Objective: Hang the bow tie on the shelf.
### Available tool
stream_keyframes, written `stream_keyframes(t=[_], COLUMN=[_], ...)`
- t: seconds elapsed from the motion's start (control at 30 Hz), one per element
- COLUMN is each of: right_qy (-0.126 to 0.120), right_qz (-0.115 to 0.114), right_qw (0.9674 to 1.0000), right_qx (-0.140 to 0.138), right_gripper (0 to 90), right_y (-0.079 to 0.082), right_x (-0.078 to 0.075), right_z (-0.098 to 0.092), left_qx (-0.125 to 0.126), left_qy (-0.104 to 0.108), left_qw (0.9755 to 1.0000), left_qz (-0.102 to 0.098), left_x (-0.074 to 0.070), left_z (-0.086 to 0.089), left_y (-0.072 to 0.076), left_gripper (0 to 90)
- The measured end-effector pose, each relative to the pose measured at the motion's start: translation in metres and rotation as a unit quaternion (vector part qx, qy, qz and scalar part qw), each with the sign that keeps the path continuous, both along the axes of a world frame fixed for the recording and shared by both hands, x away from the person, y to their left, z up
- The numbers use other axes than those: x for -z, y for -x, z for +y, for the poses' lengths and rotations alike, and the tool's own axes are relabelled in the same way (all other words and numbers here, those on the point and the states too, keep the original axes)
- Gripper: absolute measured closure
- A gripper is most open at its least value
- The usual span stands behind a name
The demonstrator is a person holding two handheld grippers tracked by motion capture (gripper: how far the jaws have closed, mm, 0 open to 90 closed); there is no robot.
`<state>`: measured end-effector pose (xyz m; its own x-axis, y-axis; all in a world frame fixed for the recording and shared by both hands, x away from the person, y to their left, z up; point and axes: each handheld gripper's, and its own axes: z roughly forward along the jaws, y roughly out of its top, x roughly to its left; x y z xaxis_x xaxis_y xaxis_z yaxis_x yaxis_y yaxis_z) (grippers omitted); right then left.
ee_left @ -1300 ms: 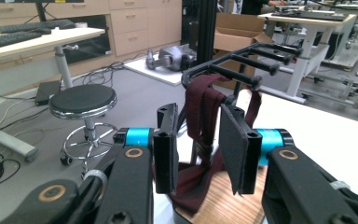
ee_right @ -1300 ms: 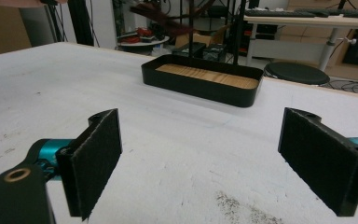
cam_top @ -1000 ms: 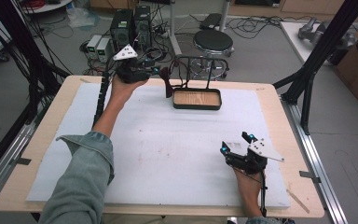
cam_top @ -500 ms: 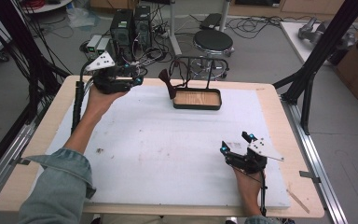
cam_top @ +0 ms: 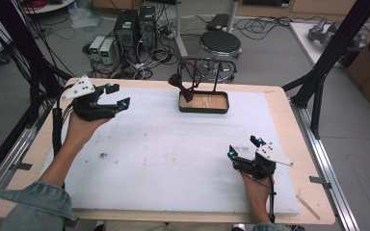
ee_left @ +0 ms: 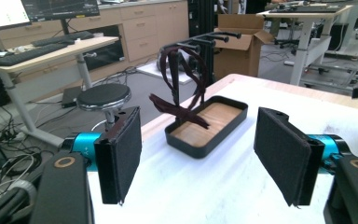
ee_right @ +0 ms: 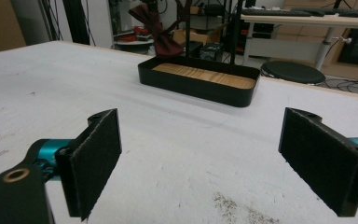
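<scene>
Landmark: black tray (cam_top: 204,103) with a wooden floor, at the far middle of the white mat (cam_top: 173,154). Well to the left of the tray, left gripper (cam_top: 117,94) held in the person's left hand (cam_top: 79,129), raised over the far-left corner of the mat, jaws spread wide with nothing between them; in the left gripper view its 2 black pads (ee_left: 121,158) frame the tray (ee_left: 207,126) ahead. A dark maroon bow tie (cam_top: 181,86) hangs at the tray's left end, from a black rack (cam_top: 200,72) standing in the tray; from the left gripper view the bow tie (ee_left: 179,109) dangles by its strap off the rack's pegs (ee_left: 214,37), its lower tip reaching just over the tray's wooden floor. Behind the tray, off the table: a round black stool (cam_top: 220,43). Well to the near right of the tray, right gripper (cam_top: 244,147) held low over the mat in the right hand (cam_top: 257,190), jaws apart, empty; in the right gripper view the pads (ee_right: 95,161) sit wide, with the tray (ee_right: 198,84) beyond them and dark specks on the mat (ee_right: 177,154) near the right pad.
</scene>
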<state>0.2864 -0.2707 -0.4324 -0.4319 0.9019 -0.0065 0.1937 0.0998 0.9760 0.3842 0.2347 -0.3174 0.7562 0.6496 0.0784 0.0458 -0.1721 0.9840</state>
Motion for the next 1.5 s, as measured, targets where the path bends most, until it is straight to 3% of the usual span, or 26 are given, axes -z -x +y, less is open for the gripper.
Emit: stream_keyframes(t=[0.2,0.53,0.8,1.13,1.27,1.37,1.5], right_qy=[0.001,0.004,0.007,0.006,0.006,0.006,0.007], right_qz=[0.001,0.002,0.003,0.006,0.007,0.007,0.006], right_qw=[1.0000,1.0000,0.9999,0.9999,0.9999,0.9999,0.9999], right_qx=[0.001,0.005,0.010,0.014,0.013,0.014,0.014], right_gripper=[12.2,12.2,12.1,12.1,12.1,12.1,12.1], right_y=[0.000,0.000,0.000,0.000,0.001,0.001,0.000], right_x=[0.000,0.000,0.000,0.000,0.000,0.000,0.000], right_z=[0.000,0.000,0.000,0.000,0.000,0.000,0.000], left_qx=[-0.023,-0.058,-0.088,-0.119,-0.120,-0.129,-0.131], left_qy=[0.000,-0.002,0.002,-0.013,-0.017,-0.025,-0.026], left_qw=[0.9997,0.9983,0.9960,0.9924,0.9919,0.9898,0.9896], left_qz=[-0.004,-0.004,0.017,0.029,0.038,0.054,0.054], left_x=[0.017,0.039,0.060,0.086,0.095,0.105,0.109], left_z=[0.020,0.042,0.063,0.074,0.075,0.076,0.076], left_y=[0.025,0.052,0.073,0.089,0.089,0.089,0.090], left_gripper=[31.0,28.7,26.6,25.2,24.3,22.1,21.8])
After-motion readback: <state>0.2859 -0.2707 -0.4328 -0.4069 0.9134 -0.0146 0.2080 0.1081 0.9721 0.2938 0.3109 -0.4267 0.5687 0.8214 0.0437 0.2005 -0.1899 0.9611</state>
